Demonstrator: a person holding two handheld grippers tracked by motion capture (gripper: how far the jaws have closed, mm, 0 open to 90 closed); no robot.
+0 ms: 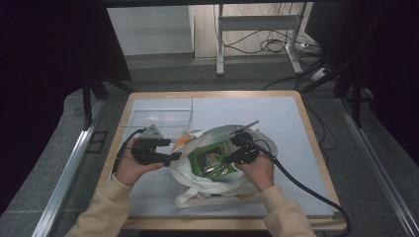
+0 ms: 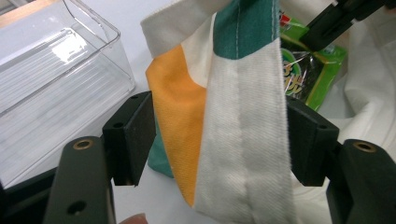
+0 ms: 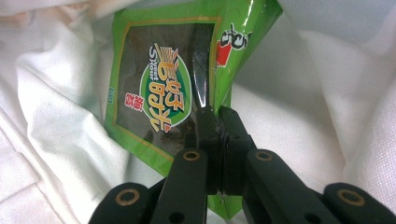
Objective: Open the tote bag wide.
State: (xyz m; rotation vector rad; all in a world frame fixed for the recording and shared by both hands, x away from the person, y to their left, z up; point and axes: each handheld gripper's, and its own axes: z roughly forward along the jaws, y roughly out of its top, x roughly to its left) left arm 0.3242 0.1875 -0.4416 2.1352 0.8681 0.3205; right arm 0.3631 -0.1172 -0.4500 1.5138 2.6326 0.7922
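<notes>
Two tongs share this step, and each has its own duty. Your right tongs (image 3: pixel 217 114) are clamped on the lower edge of the green snack packet (image 3: pixel 163 84), jaws pressed together with the foil pinched between them; the packet lies tilted in the open mouth of the white cloth bag (image 1: pixel 217 190), on the bag's inner lining. Your left tongs (image 2: pixel 219 140) stand wide, their pads bearing on both edges of the bag's white strap (image 2: pixel 245 154) where it meets the orange and green panel; judge this a hold that keeps the mouth open. Keep that strap lifted and drawn toward the left so the opening does not fold shut. Hold the right grip firm, since glossy foil is likely to slip at a thin edge, and guide the packet flat and clear of the loose cloth, which could snag a corner. Avoid pulling both hands apart hard; the bag would probably slide. Just beyond the left tongs stands a clear plastic tray (image 1: pixel 158 116), near the far left corner of the table (image 1: pixel 296 128), whose pale top has a wooden rim. Beyond the table lie grey floor, a metal desk frame (image 1: pixel 257 29) and loose cables (image 1: pixel 274 47), with dark curtains on both sides.
</notes>
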